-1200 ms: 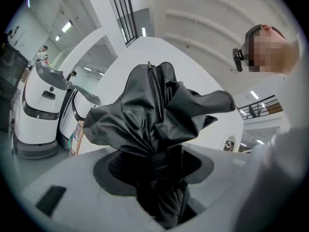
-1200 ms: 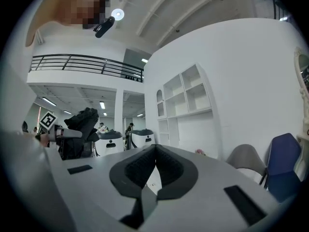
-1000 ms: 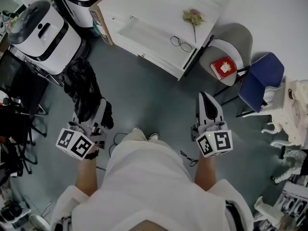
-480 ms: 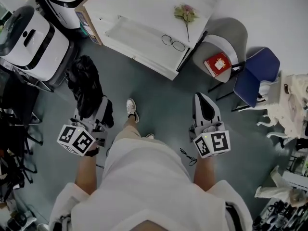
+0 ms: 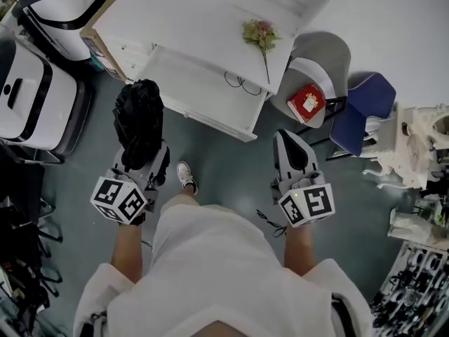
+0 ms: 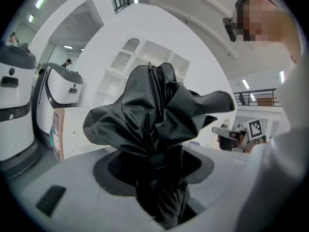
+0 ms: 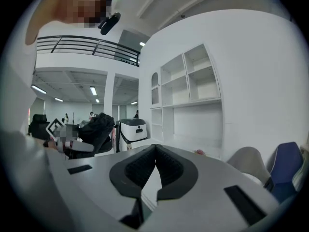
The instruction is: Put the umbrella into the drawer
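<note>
Head view puts the black umbrella (image 5: pixel 139 121) low in front of the person, clamped at its near end in the left gripper (image 5: pixel 146 166), its bunched, loose canopy reaching just short of the open white drawer (image 5: pixel 205 109) in the desk (image 5: pixel 203 30). Its long axis runs straight out along the jaws, pointing away from the person toward the desk's left part. In the left gripper view the folds (image 6: pixel 154 115) rise from between the pads and fill the middle.

The step in hand looks like the carry to the drawer, with nothing placed yet. Next, the umbrella likely needs swinging right over the opening and turning to lie along the drawer's length before release, since the floppy cloth could snag the front edge.

The right gripper (image 5: pixel 284 135) hangs beside it, tips together on nothing (image 7: pixel 154 153).
</note>
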`<state>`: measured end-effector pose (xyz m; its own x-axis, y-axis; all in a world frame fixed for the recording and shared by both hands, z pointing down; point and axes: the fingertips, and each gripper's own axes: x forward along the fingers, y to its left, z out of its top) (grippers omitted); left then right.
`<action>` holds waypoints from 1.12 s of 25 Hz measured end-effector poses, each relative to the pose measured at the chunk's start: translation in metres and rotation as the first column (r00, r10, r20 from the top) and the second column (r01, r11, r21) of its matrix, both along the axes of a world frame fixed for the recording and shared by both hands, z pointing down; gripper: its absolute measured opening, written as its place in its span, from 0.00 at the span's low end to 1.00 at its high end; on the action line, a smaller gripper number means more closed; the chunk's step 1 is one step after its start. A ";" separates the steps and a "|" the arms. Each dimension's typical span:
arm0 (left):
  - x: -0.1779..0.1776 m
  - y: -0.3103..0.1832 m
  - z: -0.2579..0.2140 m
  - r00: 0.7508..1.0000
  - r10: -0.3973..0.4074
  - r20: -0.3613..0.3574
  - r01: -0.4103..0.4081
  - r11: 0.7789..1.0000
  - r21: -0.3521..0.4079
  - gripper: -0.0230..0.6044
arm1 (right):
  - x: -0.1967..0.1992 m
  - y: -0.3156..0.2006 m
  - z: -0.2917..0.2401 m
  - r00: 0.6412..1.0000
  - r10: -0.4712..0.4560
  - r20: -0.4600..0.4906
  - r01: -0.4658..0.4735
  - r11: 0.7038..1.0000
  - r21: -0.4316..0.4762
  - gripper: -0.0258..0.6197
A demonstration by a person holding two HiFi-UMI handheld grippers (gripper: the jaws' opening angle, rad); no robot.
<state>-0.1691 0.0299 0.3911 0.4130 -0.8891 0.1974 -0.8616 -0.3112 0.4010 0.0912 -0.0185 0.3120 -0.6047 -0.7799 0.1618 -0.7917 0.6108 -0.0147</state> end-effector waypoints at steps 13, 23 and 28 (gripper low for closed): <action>-0.019 -0.084 0.039 0.980 0.200 -0.023 -0.201 0.974 -0.101 0.41 | -0.065 -0.074 -0.006 0.967 0.064 0.248 -0.014 0.981 -0.196 0.04; 0.020 -0.157 0.084 0.928 0.363 0.087 -0.340 0.919 -0.200 0.42 | -0.028 -0.120 0.011 0.973 0.144 0.180 -0.102 0.969 -0.225 0.04; 0.055 -0.198 0.110 0.887 0.445 0.124 -0.401 0.875 -0.271 0.42 | -0.008 -0.149 0.017 0.978 0.139 0.155 -0.102 0.970 -0.222 0.04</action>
